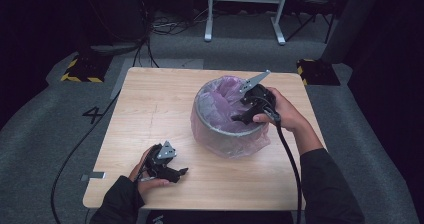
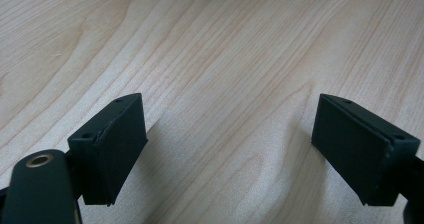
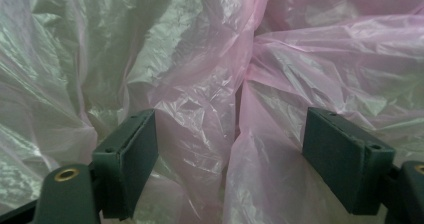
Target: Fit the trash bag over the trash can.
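Reaching into the bin (image 1: 225, 134), the right gripper (image 1: 243, 115) is found poised over the pink bag (image 1: 220, 101) that lines it; the bin stands right of centre on the table (image 1: 150, 109), with the bag's edge folded down over the rim and hanging outside the wall. In the right gripper view the jaws are seen spread wide, with crumpled film (image 3: 200, 99) between and beyond them but not pinched. The left gripper (image 1: 176, 174) is rested on the table near the front edge, well apart from the bin, its jaws also released and nothing but bare wood (image 2: 225, 84) between them. The step in hand is judged to be the taking hold of the liner inside the bin. The next move calls for the right jaws to be pushed onto a fold and closed. The table is of pale wood grain, unmarked. Grey carpet (image 1: 45, 134), trailing cables (image 1: 80, 149) and hazard-striped blocks (image 1: 82, 69) are noted around it in a dark room.
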### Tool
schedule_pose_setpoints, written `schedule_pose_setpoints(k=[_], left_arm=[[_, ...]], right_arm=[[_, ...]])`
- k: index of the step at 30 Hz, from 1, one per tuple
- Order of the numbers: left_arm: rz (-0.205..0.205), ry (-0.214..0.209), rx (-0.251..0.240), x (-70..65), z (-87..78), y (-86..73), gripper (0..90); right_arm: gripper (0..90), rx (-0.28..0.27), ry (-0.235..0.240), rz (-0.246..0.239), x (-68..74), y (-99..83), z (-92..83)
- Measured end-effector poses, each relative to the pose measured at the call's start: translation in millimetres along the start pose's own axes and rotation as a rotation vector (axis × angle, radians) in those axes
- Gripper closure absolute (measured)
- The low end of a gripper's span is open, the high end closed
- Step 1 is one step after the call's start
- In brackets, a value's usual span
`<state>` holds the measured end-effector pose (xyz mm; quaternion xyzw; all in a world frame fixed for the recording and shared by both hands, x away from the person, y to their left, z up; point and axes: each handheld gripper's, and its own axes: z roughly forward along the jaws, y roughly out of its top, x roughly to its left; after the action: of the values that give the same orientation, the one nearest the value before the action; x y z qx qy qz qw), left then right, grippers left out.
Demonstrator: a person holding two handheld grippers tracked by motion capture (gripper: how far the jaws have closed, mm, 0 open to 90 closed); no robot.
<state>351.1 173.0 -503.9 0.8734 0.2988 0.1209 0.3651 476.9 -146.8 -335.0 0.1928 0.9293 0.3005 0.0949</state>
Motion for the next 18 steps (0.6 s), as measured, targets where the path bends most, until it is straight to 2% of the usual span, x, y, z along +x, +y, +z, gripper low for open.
schedule_pose_setpoints(k=[3,8,12,18], left_arm=[[0.0,0.0,0.0,0.0,0.0,0.0,13.7],[0.001,0.001,-0.001,0.0,-0.1,-0.1,13.8],[0.001,0.001,-0.001,0.0,-0.1,-0.1,13.8],[0.001,0.0,-0.002,0.0,0.0,-0.1,13.8]], right_arm=[[22.2,0.032,0.012,0.001,0.2,1.4,1.8],[22.2,0.07,0.004,0.003,1.0,3.1,3.5],[22.0,0.065,-0.005,0.006,1.7,3.2,2.9],[21.2,0.012,-0.039,-0.002,4.5,1.1,-0.7]])
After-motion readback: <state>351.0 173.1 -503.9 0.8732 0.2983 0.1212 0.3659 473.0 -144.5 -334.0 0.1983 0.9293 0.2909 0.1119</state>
